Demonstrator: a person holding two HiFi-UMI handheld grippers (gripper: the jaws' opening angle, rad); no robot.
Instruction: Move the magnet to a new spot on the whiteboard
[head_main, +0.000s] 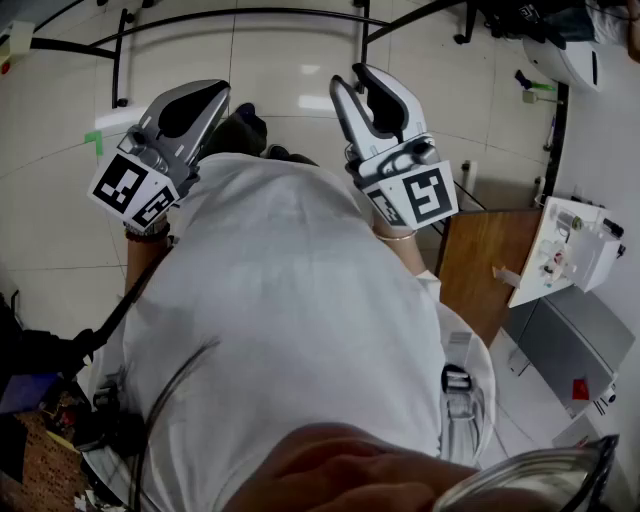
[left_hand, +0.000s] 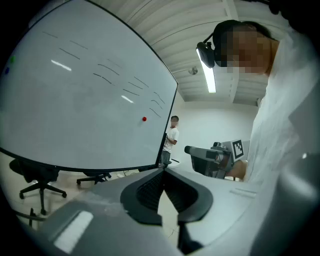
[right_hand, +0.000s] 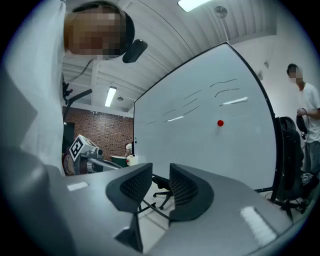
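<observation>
Pale floor tiles (head_main: 290, 70) run out ahead of a person in a white shirt (head_main: 290, 320), who stands well back from a whiteboard (left_hand: 75, 100) on a dark frame. Faint pen strokes cross the board's upper part. The magnet (right_hand: 220, 123), a small red dot, sits below those strokes, about halfway up and nearer the board's right edge than its left. Another person (left_hand: 172, 137) stands just past that right edge, and an office chair (left_hand: 37, 182) shows under the board's bottom edge at the left.

Both tools are held up at chest height, well apart from the board. The left gripper (left_hand: 163, 171) has its jaws pressed together at the tips with nothing between them. The right gripper (right_hand: 161, 176) has its jaws spread, a clear gap between the ribbed pads (right_hand: 184, 189), also empty.

By the look of it the task has not started: this is the stand-off before the approach. The next move calls for closing the distance to the board, bringing the spread right jaws round the magnet, pinching it by its sides and pulling it off, then setting it on a bare patch, such as the lower left corner
</observation>
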